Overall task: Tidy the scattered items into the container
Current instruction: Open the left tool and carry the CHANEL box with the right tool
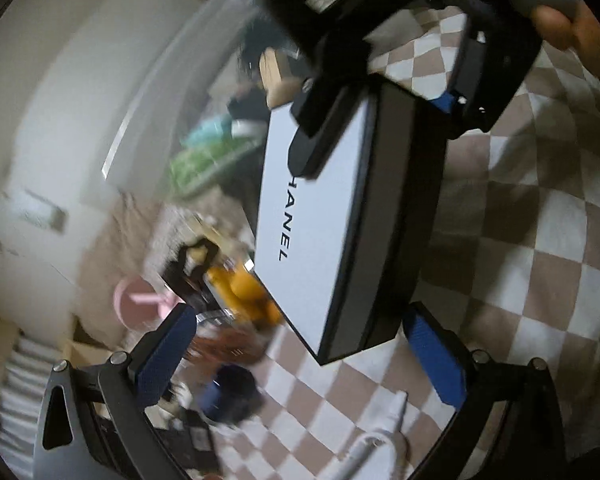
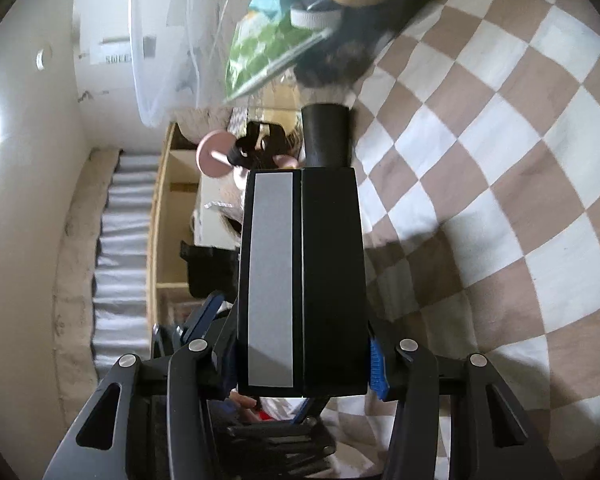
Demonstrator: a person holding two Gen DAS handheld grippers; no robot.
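A flat box [image 1: 312,240] with a white face, black lettering and black sides hangs above the checkered cloth [image 1: 540,240]. My right gripper [image 1: 384,120] reaches in from the top of the left wrist view and is shut on it, one finger lying across the white face. In the right wrist view the box [image 2: 272,280] stands edge-on between the blue pads [image 2: 376,364] of the right gripper [image 2: 290,344]. My left gripper [image 1: 300,360] is open below the box's corner and holds nothing. The clear plastic bin [image 2: 160,60] lies ahead, with a green packet [image 2: 268,48] in it.
Loose things lie on the cloth: an orange item [image 1: 244,292], a pink round item [image 1: 136,300], a dark blue item [image 1: 232,392] and a white bottle [image 1: 384,420]. A black cylinder [image 2: 326,136] stands beyond the box. A wooden shelf [image 2: 168,220] is at the left. A hand [image 1: 560,24] grips the right tool.
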